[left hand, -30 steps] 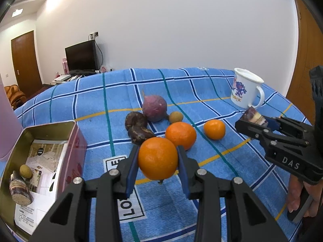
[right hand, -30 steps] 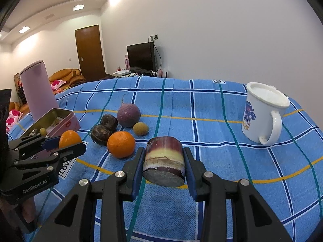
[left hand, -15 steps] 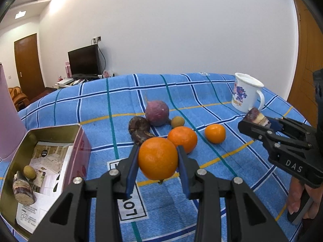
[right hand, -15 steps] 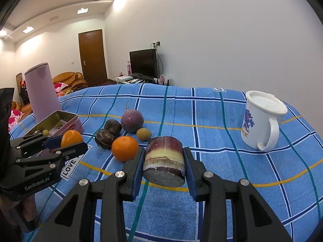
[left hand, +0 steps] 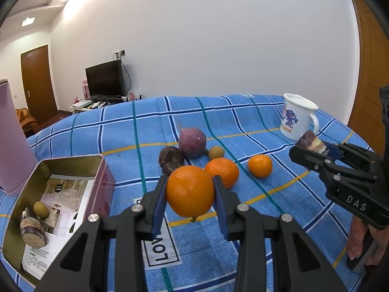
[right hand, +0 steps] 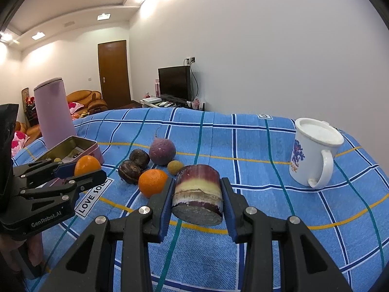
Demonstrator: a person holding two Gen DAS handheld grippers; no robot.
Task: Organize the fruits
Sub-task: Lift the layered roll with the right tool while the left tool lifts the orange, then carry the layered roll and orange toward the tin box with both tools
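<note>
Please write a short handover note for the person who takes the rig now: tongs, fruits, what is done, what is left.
Left tongs: shut on an orange, held above the cloth.
Right tongs: shut on a sugarcane piece, also lifted.
Done: the tin already holds one cane piece and one small brown fruit.
Left on the cloth: two oranges, two dark fruits, the purple round fruit, one small brown fruit. Both held items are not yet placed.

Your room is evenly bright; ceiling lights (right hand: 104, 16) glare at upper left. Shadows fall soft under the orange (left hand: 190, 191). Focus is sharp, but fisheye bends edges and corners go black.
</note>
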